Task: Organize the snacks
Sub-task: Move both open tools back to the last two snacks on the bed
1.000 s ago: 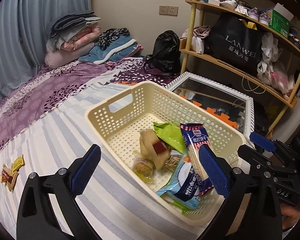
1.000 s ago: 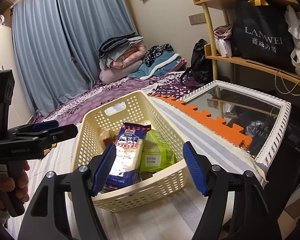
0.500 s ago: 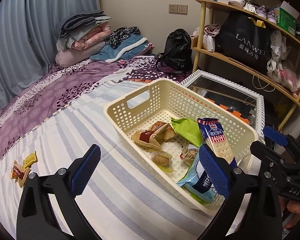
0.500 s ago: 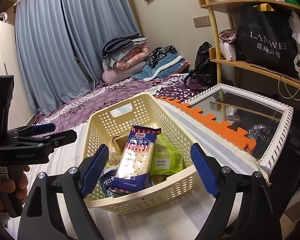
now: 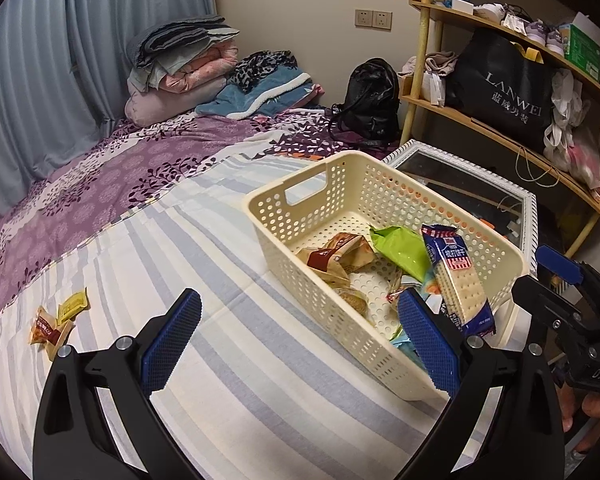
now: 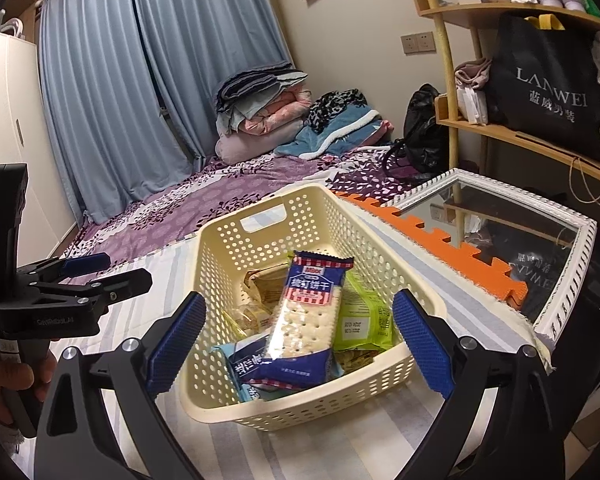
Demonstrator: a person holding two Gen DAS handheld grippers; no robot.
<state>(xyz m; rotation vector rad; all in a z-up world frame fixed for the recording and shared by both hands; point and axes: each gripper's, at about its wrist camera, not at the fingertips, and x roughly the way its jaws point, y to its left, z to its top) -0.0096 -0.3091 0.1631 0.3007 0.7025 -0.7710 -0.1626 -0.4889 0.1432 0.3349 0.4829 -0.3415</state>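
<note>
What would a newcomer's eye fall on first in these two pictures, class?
Probably the cream basket on the striped bedspread, with a blue cracker pack lying on top of the other snacks. Next, the few small wrapped snacks loose on the bedspread, away from the basket. Both grippers stand open and empty.

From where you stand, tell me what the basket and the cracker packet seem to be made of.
Basket: looks like moulded cream plastic, matte; the regular punched holes and cut-out handle suggest it.
Cracker packet: seems a thin glossy plastic film, with a printed blue top, a clear window showing the crackers, and crimped ends.
</note>
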